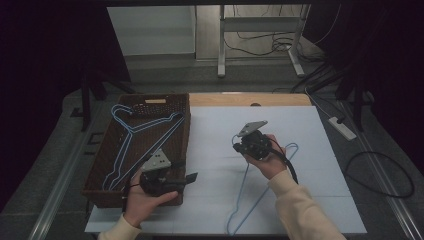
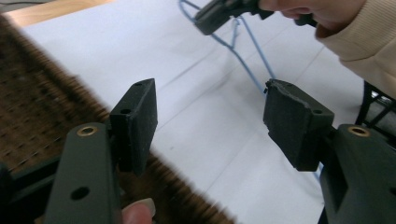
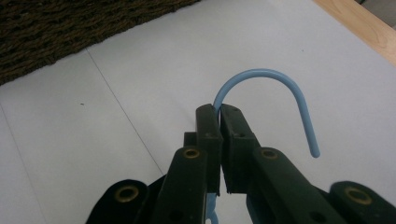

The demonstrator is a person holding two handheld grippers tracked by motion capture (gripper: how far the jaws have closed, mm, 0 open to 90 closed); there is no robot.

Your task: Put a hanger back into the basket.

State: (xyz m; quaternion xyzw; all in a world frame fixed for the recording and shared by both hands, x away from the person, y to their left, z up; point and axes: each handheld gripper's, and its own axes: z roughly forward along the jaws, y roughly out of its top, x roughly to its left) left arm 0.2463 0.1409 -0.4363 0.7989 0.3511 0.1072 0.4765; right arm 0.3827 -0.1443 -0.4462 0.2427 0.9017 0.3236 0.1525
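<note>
Blue wire hanger (image 3: pixel 271 81): neck pinched between pads of right gripper (image 3: pixel 219 112), hook curving up past fingertips; body trailing below over white sheet (image 1: pixel 310 150).

Right jaws clenched on wire.

Left gripper (image 2: pixel 210 121): jaws released wide, nothing between pads, hovering at near edge of wicker basket (image 1: pixel 170 102).

Step, likely: carrying hanger over to basket beside other hangers (image 1: pixel 135 132). Keeping pinch firm at neck, lifting body clear of rim before lowering.

Hard to see: hanger's lower end cut off; basket blurred in left gripper view.
</note>
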